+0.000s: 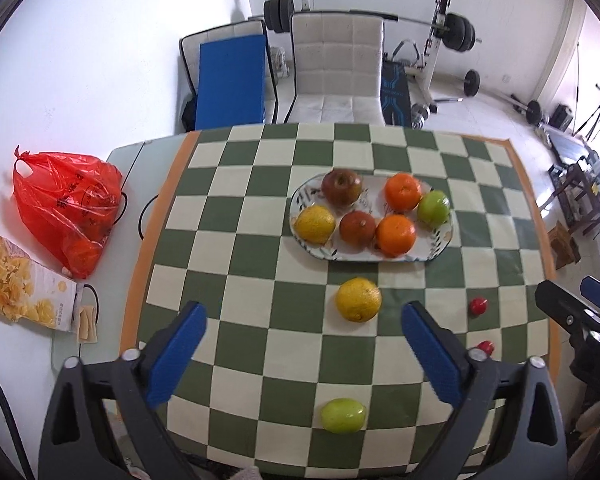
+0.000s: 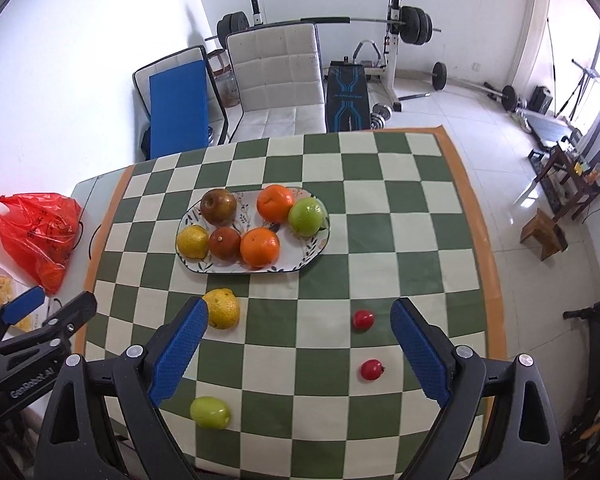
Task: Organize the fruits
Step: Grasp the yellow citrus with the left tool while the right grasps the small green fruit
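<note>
Right now six fruits sit on the oval plate: two oranges, two brownish apples, a yellow citrus and a green apple. Off the plate at 6 o'clock lies another yellow citrus, nearer me a green fruit, and at 4 o'clock two small red fruits. All rest on the checkered tabletop. My left tool and my right tool hang spread wide, pinching nothing.

My left gripper: jaws wide apart, empty, angled steeply down. My right gripper: likewise agape, nothing held.
</note>
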